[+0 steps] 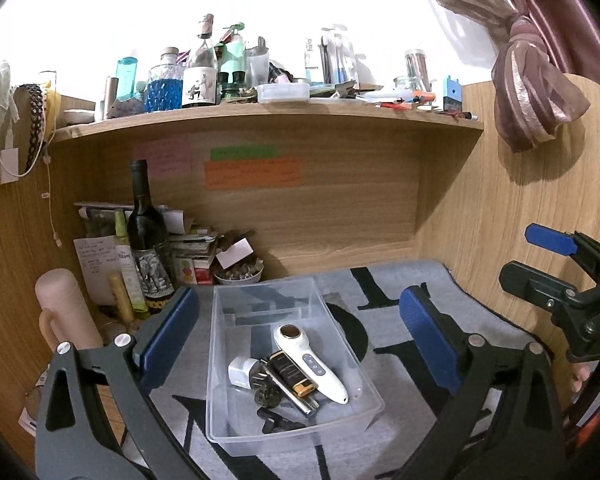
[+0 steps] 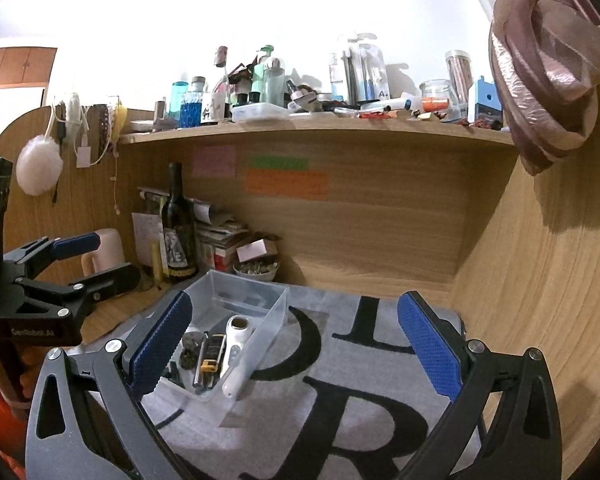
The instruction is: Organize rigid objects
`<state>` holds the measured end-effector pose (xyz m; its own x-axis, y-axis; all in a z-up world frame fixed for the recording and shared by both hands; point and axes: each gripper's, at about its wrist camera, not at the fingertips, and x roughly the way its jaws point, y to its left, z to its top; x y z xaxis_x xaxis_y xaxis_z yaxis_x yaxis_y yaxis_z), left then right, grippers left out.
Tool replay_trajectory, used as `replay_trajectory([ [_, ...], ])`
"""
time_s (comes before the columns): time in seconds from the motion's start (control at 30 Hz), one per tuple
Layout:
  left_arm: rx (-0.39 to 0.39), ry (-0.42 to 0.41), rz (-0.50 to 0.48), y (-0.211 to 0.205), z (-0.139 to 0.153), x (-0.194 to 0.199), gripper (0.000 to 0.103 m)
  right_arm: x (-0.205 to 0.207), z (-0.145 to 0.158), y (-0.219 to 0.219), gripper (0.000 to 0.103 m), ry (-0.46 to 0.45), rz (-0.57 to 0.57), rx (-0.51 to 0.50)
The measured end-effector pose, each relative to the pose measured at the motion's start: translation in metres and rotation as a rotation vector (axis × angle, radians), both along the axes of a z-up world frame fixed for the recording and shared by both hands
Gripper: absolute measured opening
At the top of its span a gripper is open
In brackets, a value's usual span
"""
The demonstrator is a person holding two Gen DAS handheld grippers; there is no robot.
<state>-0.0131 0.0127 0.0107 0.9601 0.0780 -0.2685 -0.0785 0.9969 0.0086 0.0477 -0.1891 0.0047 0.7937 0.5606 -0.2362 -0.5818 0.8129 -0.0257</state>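
Box of clear hard plastic [image 1: 220,360] on a soft grey mat with big black letters [image 1: 400,280], right in front of the left gripper [image 1: 298,296]. Jaws spread wide, holding nothing, not touching the box. Same for the right gripper [image 2: 296,298]: wide apart and empty, with the box off to its left, partly behind one blue bumpy pad [image 2: 160,344].

Clear only in the left view: the whole inside of the box. One long smooth white wand with a round brown tip [image 1: 312,364]. One small white block [image 1: 240,372]. One flat black and gold stick [image 1: 290,372]. One thin shiny silver rod [image 1: 296,396]. One round dark metal lump [image 1: 268,394]. One black clip [image 1: 276,420] near the front wall. All piled close, touching. From the right view, only some of these, half hidden.

Seen only in the right view: one white fluffy puff [image 2: 40,164] hanging on the wooden side wall, and far-off brown cupboard doors [image 2: 20,66].

In both views: two grippers, each with two blue pads. One tall dark glass bottle [image 1: 144,220] standing upright in the back corner. Three paper notes on the wooden back wall: one pink [image 1: 166,160], one green [image 1: 244,153], one orange [image 1: 252,174]. One long wooden shelf [image 1: 300,120] above, packed with bottles and jars, too many to count. One knotted shiny pink curtain [image 1: 528,92] up on the right.
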Motion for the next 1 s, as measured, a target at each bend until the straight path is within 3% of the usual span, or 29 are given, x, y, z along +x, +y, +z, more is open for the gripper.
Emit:
replay_trajectory([
  [1.0, 0.001, 0.002, -0.017, -0.0030, -0.0017, 0.0026, 0.102, 0.0059, -0.0019, -0.0049, 0.103, 0.007, -0.007, 0.010],
])
